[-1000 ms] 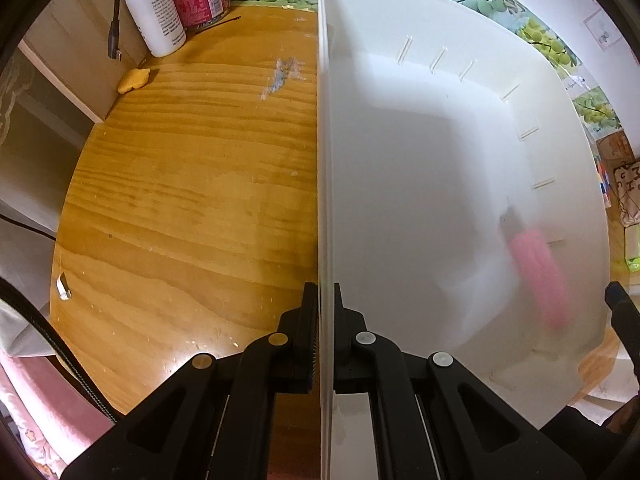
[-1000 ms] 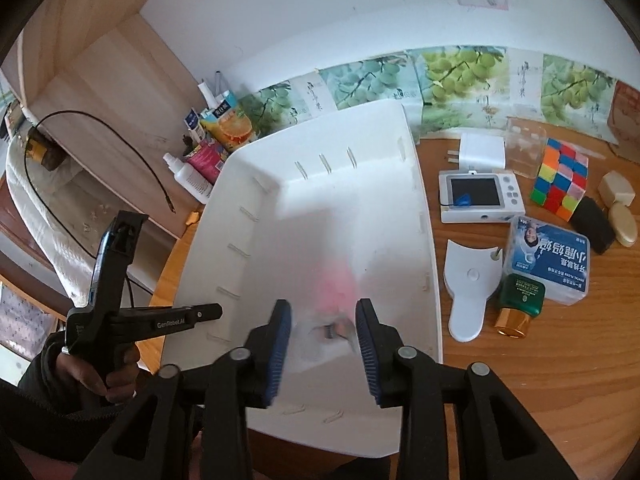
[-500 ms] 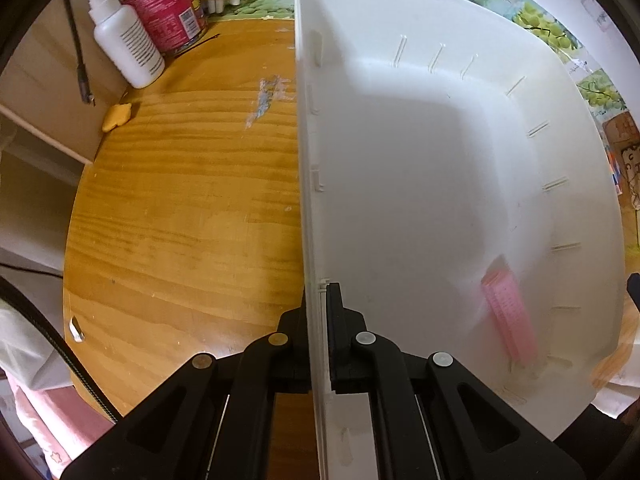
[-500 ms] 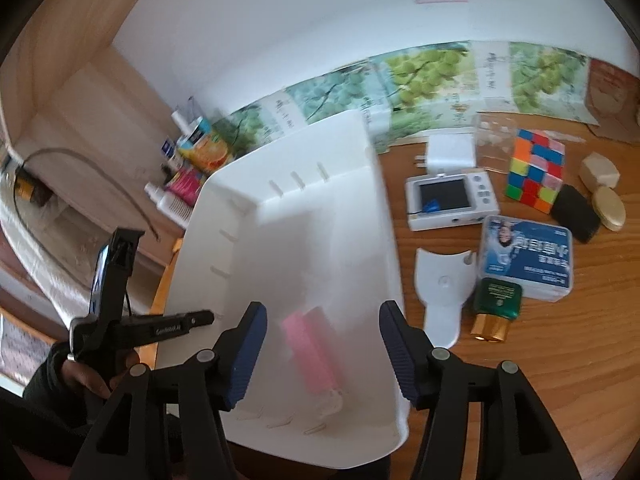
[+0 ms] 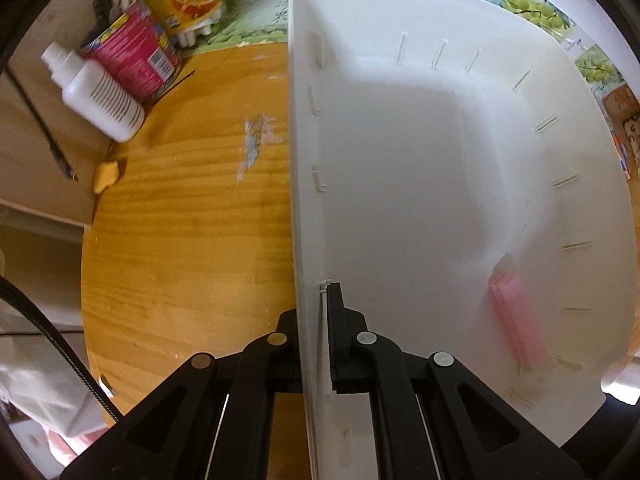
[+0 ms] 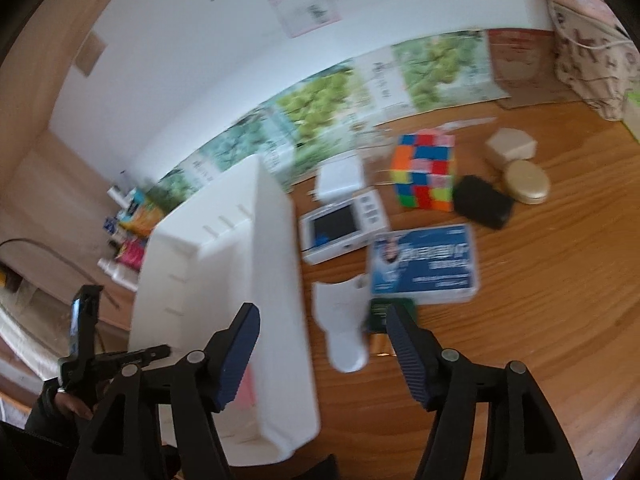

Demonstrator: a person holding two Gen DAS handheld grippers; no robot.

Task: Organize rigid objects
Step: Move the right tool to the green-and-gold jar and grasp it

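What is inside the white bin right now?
Only a pink bar lies inside the white bin, near its right wall. The left gripper covers a small strip of the near-left wall.

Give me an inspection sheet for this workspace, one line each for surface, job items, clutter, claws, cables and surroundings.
Surface: wooden table, scuffed patch near the bin.
Job's things: white bin holds a pink block; puzzle cube, white handheld device, blue box, black pouch wait on the table.
Clutter: white bottle, red can by the wall.
Grippers: left claw clamped on the bin's wall; right claw open, empty.
Cables: black cable at left edge.
Surroundings: grape-print backsplash, white wall.
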